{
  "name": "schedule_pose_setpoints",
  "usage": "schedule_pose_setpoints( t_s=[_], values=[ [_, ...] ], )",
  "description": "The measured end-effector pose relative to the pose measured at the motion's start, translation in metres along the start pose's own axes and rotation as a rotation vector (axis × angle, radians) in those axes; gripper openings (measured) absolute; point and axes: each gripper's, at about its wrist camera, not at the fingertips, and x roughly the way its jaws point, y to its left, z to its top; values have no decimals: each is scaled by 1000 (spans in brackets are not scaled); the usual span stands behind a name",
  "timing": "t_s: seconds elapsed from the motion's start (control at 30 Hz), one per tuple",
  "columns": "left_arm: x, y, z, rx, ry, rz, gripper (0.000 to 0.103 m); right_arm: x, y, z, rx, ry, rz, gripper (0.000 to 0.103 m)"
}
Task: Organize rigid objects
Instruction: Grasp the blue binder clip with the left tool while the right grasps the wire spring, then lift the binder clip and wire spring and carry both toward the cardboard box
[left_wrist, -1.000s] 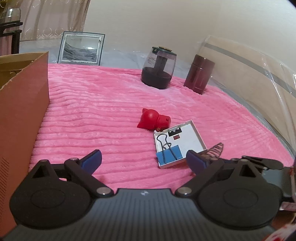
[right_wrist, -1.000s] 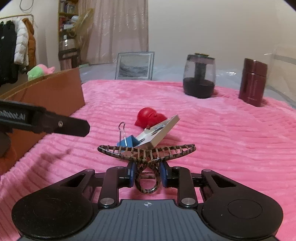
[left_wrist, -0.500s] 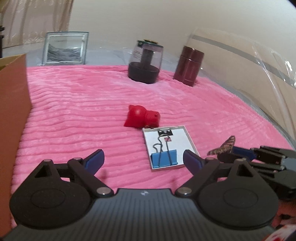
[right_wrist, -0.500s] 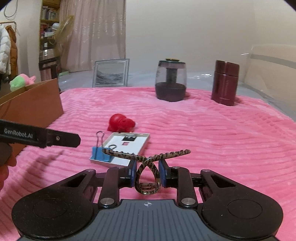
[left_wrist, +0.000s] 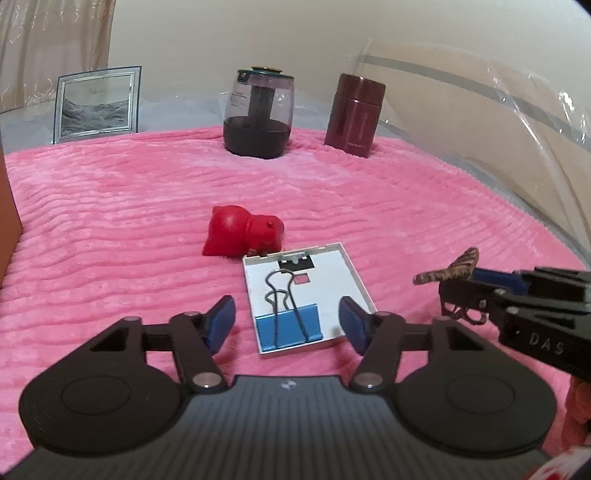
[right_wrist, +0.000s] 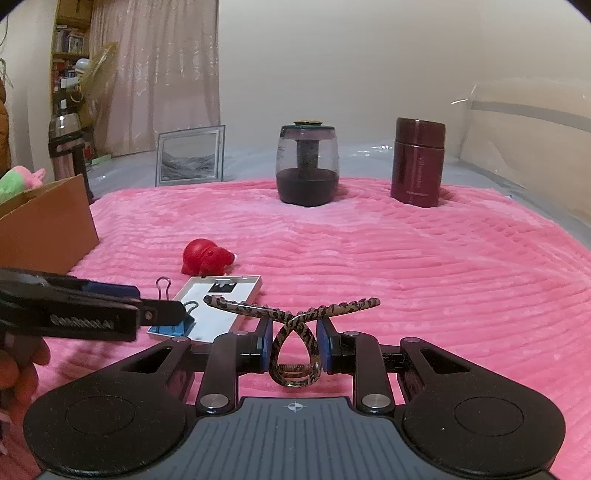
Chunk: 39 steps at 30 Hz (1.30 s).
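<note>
Blue pads closer around tray.

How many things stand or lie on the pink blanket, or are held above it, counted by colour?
Red: 1, toy pig
Dark red: 1, flask
White: 1, square tray
Blue: 1, binder clip on the tray
Clear with dark base: 1, jar
Brown patterned: 1, hair claw, held in the right gripper
Total: 6

Soft, even indoor light greets you; shadows stay faint, focus holds, fisheye bends the edges, and the plastic sheet catches mild glare.
</note>
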Motion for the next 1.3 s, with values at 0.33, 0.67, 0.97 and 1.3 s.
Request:
schedule_pose_setpoints(
  t_s=[0.33, 0.67, 0.97, 1.3],
  values=[
    [10, 1, -4, -28, 12, 22, 39, 1, -2, 2, 3, -6, -5, 22],
    [7, 4, -4, -48, 8, 19, 34, 1, -4, 3, 9, -4, -5, 22],
    [-8, 5, 1, -34, -12, 6, 34, -4, 2, 8, 3, -16, -2, 22],
    [-47, 6, 11, -45, -37, 4, 34, -24, 20, 22, -12, -30, 21, 22]
  ],
)
